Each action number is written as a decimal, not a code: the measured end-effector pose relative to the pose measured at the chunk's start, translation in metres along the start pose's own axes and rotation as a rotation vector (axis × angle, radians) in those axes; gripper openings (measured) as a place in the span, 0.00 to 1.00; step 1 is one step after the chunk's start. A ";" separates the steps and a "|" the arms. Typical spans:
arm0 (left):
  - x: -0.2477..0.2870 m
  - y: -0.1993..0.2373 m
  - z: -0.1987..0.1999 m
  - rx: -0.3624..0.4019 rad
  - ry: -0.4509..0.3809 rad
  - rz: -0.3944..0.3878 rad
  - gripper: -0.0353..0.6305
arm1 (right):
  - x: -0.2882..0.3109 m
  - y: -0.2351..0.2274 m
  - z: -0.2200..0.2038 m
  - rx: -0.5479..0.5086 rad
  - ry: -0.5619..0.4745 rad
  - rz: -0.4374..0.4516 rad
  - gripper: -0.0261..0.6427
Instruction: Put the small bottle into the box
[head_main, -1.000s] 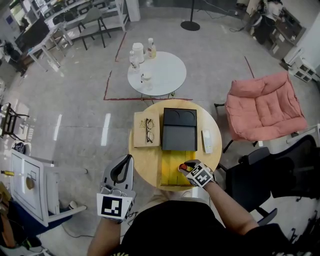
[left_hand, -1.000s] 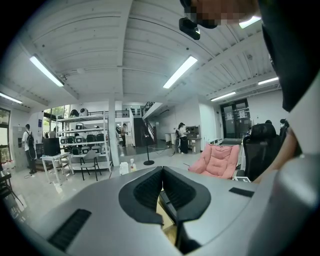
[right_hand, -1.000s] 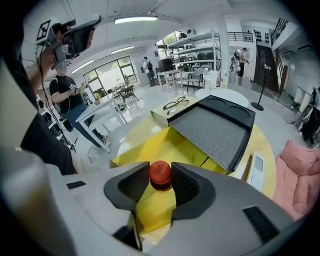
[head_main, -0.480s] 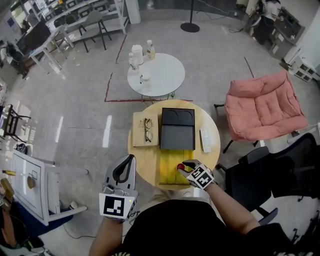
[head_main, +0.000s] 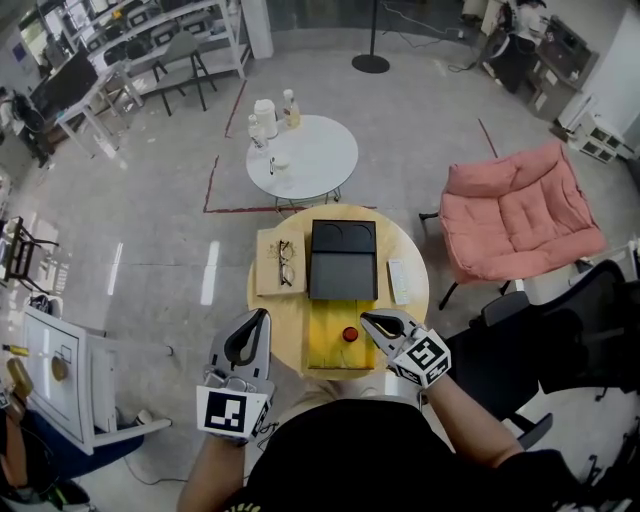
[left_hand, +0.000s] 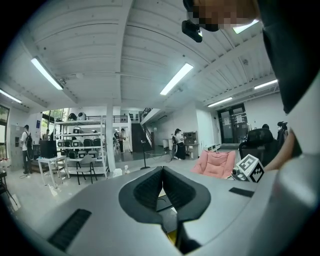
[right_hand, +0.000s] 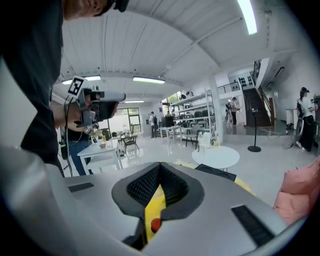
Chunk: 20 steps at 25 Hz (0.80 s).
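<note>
— Trouble ahead: what do we fear most?

— Knocking the small red-capped bottle (head_main: 349, 334). Our right tongs (head_main: 368, 319) are closing right down, pads meeting on nothing, with their tips just beside the bottle on its right. A sideways sweep as we draw away could tip it or roll it.

— Where does it lie?

— On the flat yellow rectangular box (head_main: 325, 350), at the near side of the round wooden surface (head_main: 290, 322). We judge it is inside, though we cannot tell how high the walls are. In the right gripper view the red cap shows below the meeting tips, clear of them.

— And our left tongs (head_main: 264, 316)?

— Clenched and empty, hovering off the near left edge, well apart from the bottle.

— Anything more?

— Should we want the bottle again, we must open first. Pushing in clenched would only shove it.
</note>
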<state>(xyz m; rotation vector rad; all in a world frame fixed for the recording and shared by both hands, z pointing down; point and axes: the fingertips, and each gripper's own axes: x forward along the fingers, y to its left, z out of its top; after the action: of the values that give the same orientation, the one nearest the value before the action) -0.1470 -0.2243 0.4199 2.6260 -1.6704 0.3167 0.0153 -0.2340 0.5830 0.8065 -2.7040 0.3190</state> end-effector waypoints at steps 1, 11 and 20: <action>0.000 -0.004 0.001 -0.001 -0.004 -0.004 0.08 | -0.006 0.002 0.010 -0.008 -0.021 -0.001 0.06; -0.005 -0.036 0.018 -0.013 -0.048 -0.030 0.08 | -0.056 0.011 0.067 -0.036 -0.101 -0.019 0.06; -0.022 -0.059 0.035 -0.020 -0.084 -0.013 0.08 | -0.106 0.014 0.110 -0.061 -0.160 -0.041 0.06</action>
<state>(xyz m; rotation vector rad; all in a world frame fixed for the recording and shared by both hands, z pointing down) -0.0976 -0.1838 0.3875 2.6703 -1.6698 0.1903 0.0673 -0.2025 0.4423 0.9036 -2.8250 0.1684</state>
